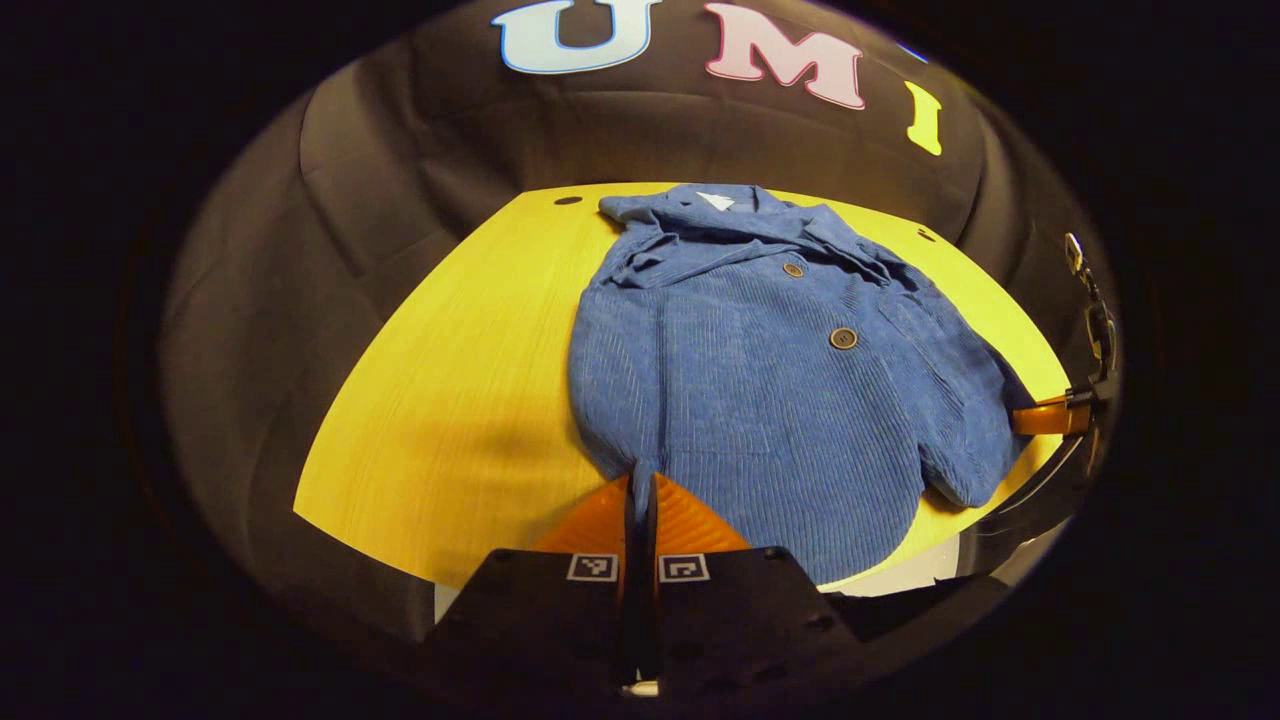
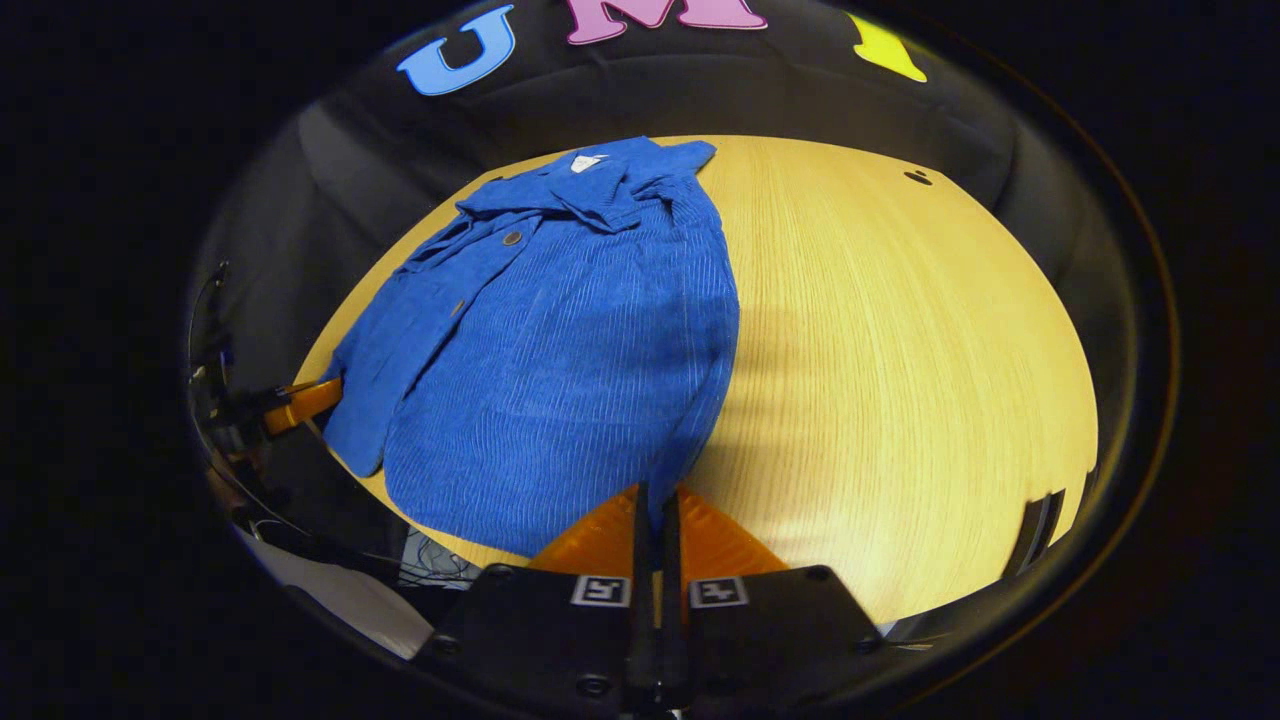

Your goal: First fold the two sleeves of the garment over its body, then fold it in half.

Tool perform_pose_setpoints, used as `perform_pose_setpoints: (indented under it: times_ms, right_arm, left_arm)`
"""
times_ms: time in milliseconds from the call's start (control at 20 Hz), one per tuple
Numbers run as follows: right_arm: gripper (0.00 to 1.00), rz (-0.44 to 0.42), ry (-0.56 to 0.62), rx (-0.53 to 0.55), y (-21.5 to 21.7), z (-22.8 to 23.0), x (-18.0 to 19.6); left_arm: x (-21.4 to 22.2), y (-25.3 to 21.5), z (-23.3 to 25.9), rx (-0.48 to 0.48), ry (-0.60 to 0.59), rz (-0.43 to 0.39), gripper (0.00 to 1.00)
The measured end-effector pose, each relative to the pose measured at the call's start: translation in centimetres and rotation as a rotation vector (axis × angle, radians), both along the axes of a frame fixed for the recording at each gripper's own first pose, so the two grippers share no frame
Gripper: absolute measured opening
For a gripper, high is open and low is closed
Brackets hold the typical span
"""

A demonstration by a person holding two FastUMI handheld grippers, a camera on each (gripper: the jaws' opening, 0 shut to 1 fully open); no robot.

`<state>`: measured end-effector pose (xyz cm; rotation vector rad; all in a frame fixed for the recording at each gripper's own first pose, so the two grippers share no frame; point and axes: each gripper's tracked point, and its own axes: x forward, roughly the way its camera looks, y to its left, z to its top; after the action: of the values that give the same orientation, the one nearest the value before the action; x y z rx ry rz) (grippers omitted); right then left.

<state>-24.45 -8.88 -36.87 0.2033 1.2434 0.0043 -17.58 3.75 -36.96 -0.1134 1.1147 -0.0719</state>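
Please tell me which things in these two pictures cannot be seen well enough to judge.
- Whether each gripper really pinches cloth: the left gripper and right gripper meet the jacket hem, and the closed fingers hide the contact.
- The jacket's underside: hidden against the table.
- The small white tag at the collar: too small to read.

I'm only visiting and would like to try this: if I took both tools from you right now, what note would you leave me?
Left tool: shut on the blue jacket, pinching its near hem corner.
Right tool: shut on the jacket's other near hem corner.
The jacket lies flat on the yellow table, collar at the far side.
Done: both sleeves look folded in over the body.
Left: carry the hem toward the collar to fold it in half.
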Motion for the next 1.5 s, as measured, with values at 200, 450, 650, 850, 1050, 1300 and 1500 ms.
perform_pose_setpoints:
  times_ms: [200, 450, 650, 850, 1050, 1300, 1500]
  right_arm:
    - [0.06, 0.026, -0.076, 0.010, -0.1, 1.6, 1.6]
    - [0.05, 0.025, -0.191, 0.104, 0.4, 4.4, 7.0]
    - [0.06, 0.021, -0.239, 0.182, 0.2, 5.4, 10.5]
    - [0.05, 0.061, -0.284, 0.223, -0.3, 6.9, 13.2]
    - [0.05, 0.051, -0.366, 0.234, -0.9, 8.9, 17.1]
    - [0.05, 0.044, -0.445, 0.201, -0.8, 10.4, 21.6]
    - [0.05, -0.015, -0.497, 0.156, -0.9, 11.7, 25.3]
  left_arm:
    - [1.6, 0.1, 1.0, -0.015, -0.009, 0.040, 0.00]
    - [5.9, -1.5, 3.8, -0.026, -0.044, 0.063, 0.00]
    - [10.0, -2.6, 5.6, -0.016, -0.066, 0.099, 0.00]
    - [13.3, -3.5, 7.1, 0.041, -0.095, 0.069, 0.00]
    - [16.3, -3.8, 8.2, 0.036, -0.121, 0.080, 0.00]
    - [21.5, -2.0, 9.7, 0.033, -0.184, 0.073, 0.00]
    - [25.6, -0.7, 9.5, 0.021, -0.213, 0.043, 0.00]
